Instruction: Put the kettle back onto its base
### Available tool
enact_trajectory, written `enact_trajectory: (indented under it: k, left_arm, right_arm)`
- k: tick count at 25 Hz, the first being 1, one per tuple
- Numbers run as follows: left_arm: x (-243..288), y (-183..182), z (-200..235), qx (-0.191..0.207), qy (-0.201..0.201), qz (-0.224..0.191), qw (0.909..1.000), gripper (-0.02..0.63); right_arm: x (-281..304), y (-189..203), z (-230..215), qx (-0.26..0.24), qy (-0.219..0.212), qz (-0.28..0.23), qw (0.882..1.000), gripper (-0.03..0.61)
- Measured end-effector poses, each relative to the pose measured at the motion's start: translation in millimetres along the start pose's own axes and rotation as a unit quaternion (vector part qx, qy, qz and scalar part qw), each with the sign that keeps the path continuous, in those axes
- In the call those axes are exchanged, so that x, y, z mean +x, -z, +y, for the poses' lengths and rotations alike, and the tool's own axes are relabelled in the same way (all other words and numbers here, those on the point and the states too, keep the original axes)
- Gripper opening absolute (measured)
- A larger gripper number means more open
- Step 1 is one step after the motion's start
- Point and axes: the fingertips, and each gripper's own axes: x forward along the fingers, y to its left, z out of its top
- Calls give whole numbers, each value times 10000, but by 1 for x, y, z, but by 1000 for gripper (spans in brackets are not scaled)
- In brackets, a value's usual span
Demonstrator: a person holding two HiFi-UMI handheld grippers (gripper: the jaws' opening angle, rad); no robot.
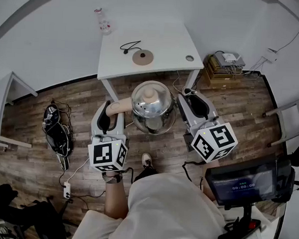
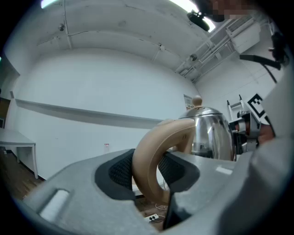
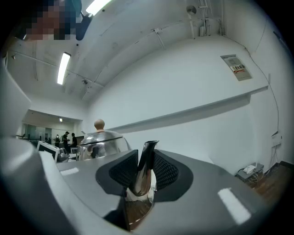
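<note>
A shiny steel kettle with a tan knob and a tan loop handle hangs in the air over the wood floor, in front of the white table. My left gripper is shut on the handle, whose loop sits between the black pads. My right gripper is shut on the spout. Both gripper views show the kettle body just beyond the jaws. The round tan base lies on the table, farther ahead of the kettle.
A black cable lies beside the base, and a glass bottle stands at the table's far left corner. A stack of devices sits on the floor at right. Cables and a power strip lie at left; a screen is at lower right.
</note>
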Motion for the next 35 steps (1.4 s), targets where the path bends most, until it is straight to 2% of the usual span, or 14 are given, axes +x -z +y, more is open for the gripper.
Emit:
enact_trajectory:
  k: [9,17,28,35]
  left_arm:
    - [-61,11,-54,16,-162,173,9997,158]
    - [-85,5,-62,74,-174,170,9997,158]
    - [-38,12,-46,38,-17,233,9997,158]
    - [5,18,-14,30,94,328,9994,158]
  right_arm:
    - [-75,14,4,117,-132,159,9997,100]
    - [-97,16,16,306,-143,87,9994,104]
    - [-56,12,-8,397,69,5,9992,94]
    - [-4,14,-19,420,184,19,9989,86]
